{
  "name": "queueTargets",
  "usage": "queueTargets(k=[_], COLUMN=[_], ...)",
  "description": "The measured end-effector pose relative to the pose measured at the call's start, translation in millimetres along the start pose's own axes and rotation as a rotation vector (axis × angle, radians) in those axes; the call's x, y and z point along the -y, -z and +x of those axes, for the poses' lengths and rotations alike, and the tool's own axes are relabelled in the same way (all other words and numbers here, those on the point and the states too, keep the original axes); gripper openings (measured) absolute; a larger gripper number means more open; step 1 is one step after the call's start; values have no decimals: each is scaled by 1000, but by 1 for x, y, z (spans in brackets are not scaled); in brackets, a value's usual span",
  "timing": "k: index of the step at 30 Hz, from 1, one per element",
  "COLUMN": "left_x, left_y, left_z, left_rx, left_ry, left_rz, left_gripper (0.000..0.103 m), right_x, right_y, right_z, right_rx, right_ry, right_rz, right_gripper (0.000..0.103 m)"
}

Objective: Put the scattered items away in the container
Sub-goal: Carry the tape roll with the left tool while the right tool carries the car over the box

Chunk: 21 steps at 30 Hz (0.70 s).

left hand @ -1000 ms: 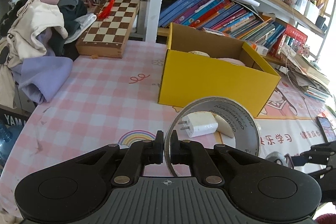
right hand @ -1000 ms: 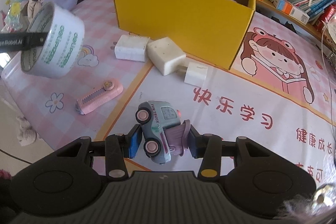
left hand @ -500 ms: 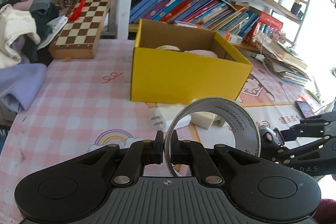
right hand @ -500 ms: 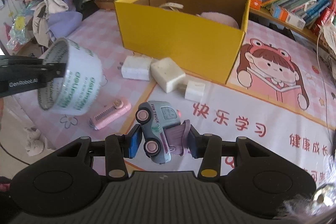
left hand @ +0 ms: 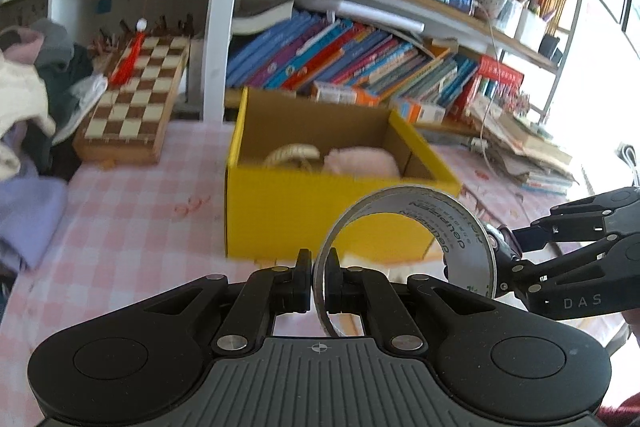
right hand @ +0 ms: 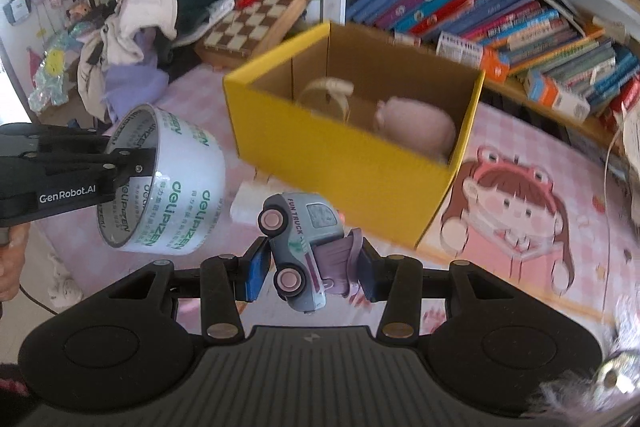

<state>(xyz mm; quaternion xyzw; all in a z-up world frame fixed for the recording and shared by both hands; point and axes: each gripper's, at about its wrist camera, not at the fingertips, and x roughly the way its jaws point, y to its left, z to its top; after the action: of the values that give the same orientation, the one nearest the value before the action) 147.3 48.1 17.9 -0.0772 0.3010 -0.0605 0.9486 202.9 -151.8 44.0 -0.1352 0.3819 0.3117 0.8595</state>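
The yellow cardboard box (left hand: 304,211) stands open on the pink checked tablecloth, also in the right wrist view (right hand: 340,163); inside lie a cream looped item (right hand: 328,91) and a pink soft item (right hand: 416,123). My left gripper (left hand: 318,279) is shut on the wall of a roll of clear tape (left hand: 460,227), held in the air in front of the box; the roll shows at the left in the right wrist view (right hand: 176,187). My right gripper (right hand: 308,263) is shut on a grey and purple toy truck (right hand: 304,239), held above the table before the box.
A chessboard (left hand: 136,103) and a heap of clothes (right hand: 152,15) lie at the back left. Shelves of books (left hand: 360,59) run behind the box. A white charger (right hand: 250,201) lies by the box's front. The right gripper shows at the right of the left wrist view (left hand: 572,259).
Both grippers have risen with their loads and moved closer to the yellow box, whose inside now shows more fully. The items on the table have dropped mostly out of view.
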Motion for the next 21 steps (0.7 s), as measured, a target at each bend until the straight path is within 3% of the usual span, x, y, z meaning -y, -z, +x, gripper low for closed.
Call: queueTargets(k=[12, 21], left_x=[9, 14], left_y=[-64, -101], left_z=[37, 83], left_rx=[74, 56], left_ry=[-48, -96], left_rz=[70, 116], left_gripper=[5, 5], right_x=[55, 87], right_y=[-59, -94], right_z=[5, 42], right_rx=[104, 94], right_ry=[-6, -21], right_rz=[-27, -74], right_gripper=[43, 43])
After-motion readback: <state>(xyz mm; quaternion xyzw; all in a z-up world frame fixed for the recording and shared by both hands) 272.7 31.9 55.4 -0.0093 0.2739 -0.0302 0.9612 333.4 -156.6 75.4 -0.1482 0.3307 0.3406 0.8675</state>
